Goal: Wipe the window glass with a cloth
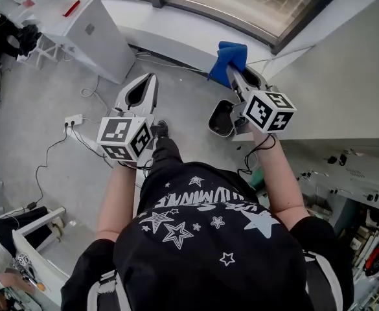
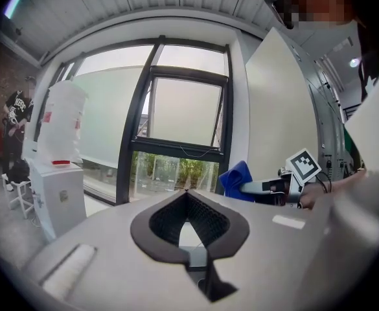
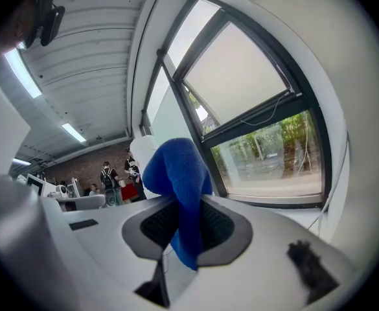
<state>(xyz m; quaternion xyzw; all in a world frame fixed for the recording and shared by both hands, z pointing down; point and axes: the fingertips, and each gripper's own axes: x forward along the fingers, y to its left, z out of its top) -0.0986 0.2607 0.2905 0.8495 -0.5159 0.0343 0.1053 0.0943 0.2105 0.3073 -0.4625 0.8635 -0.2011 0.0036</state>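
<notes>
Blue cloth (image 3: pixel 179 173) sat pinched in my right tool (image 3: pixel 183 224), the jaws clamped on its fold and the loose end bunched above the tips. My left tool (image 2: pixel 188 198) was closed tip to tip on nothing. The window glass (image 3: pixel 267 154) lay ahead and above, probably well apart, with the right tool nearer. Only the head view showed that gap; the right gripper view showed the grip.

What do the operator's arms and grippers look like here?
The left gripper and right gripper are pale grey shells with black-padded claws, each bearing a white cube with black square markers. A black cable leaves the right one. The black T-shirt has white stars.
</notes>
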